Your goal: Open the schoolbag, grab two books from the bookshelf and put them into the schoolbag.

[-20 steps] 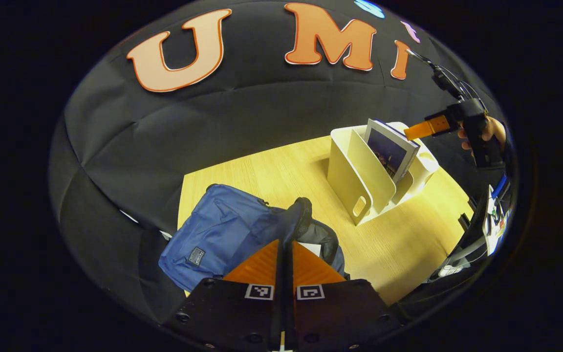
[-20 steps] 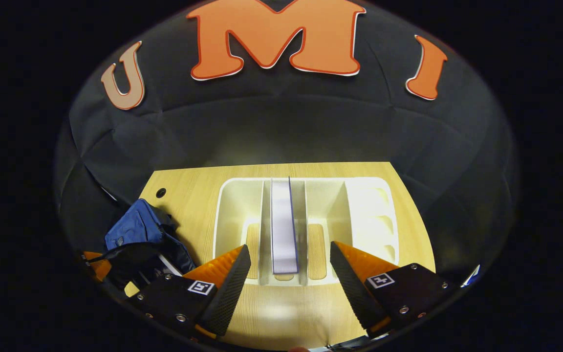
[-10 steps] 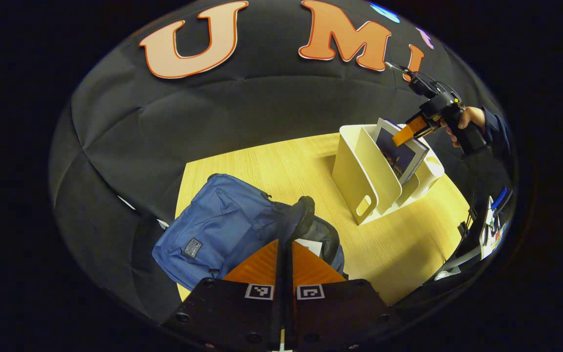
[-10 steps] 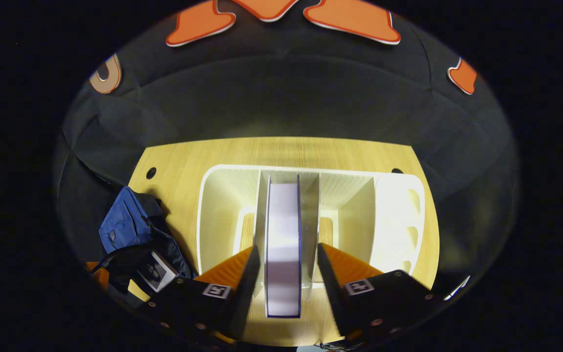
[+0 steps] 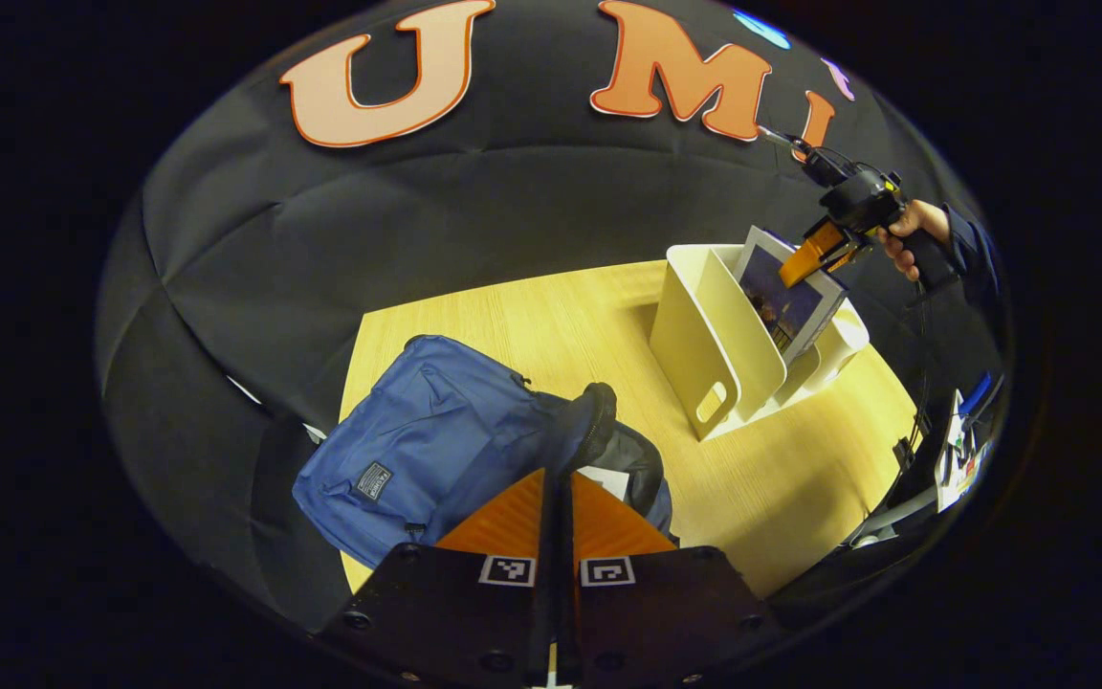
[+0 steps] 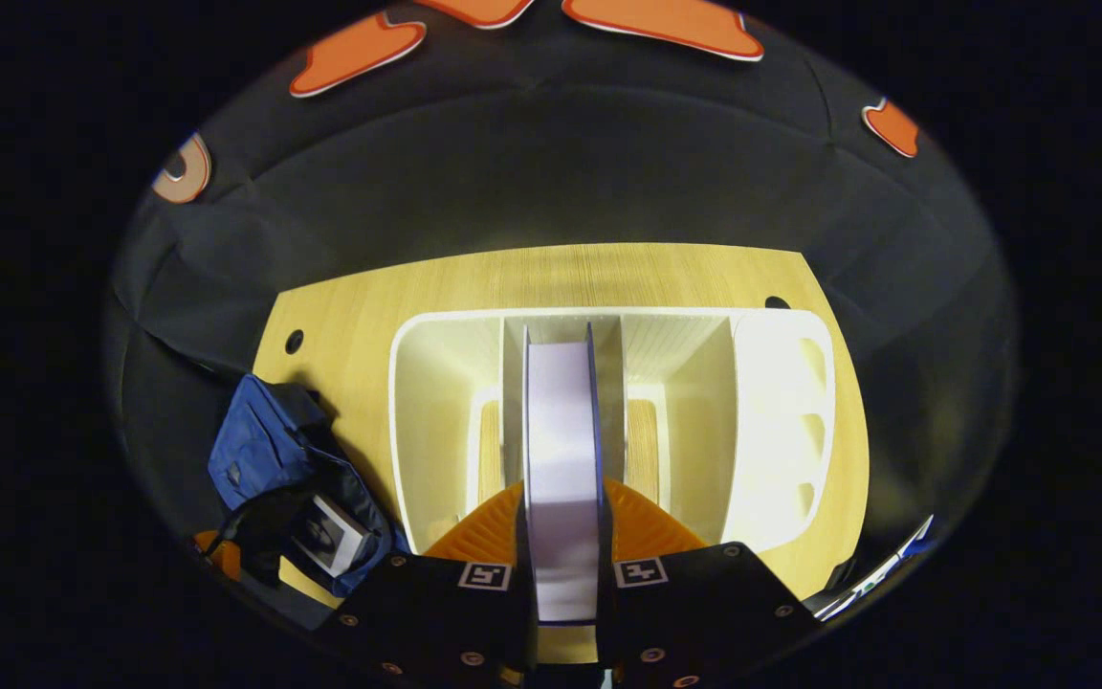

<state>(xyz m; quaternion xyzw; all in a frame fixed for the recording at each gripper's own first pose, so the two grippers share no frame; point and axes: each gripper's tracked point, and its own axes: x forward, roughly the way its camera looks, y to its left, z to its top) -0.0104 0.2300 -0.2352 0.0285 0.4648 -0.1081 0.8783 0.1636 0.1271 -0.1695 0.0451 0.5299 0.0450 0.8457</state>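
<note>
With the schoolbag (image 5: pixel 417 440) open at the table's (image 5: pixel 781 488) left edge, a book (image 6: pixel 326 538) inside, my left gripper (image 5: pixel 559 498) pinches its rim while my right gripper (image 6: pixel 562 536) clamps the second book (image 6: pixel 561 431), not yet lifted from the bookshelf (image 6: pixel 427 402).

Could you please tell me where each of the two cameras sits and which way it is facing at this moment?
Left gripper view: rides the left hand-held gripper, above the blue schoolbag, facing across the table; its shut fingers show.
Right gripper view: rides the right hand-held gripper, looking down into the bookshelf; its fingers clamp the book.
Shared: schoolbag, bookshelf, book, table; the left gripper view also catches the right hand-held gripper and the hand holding it.
</note>
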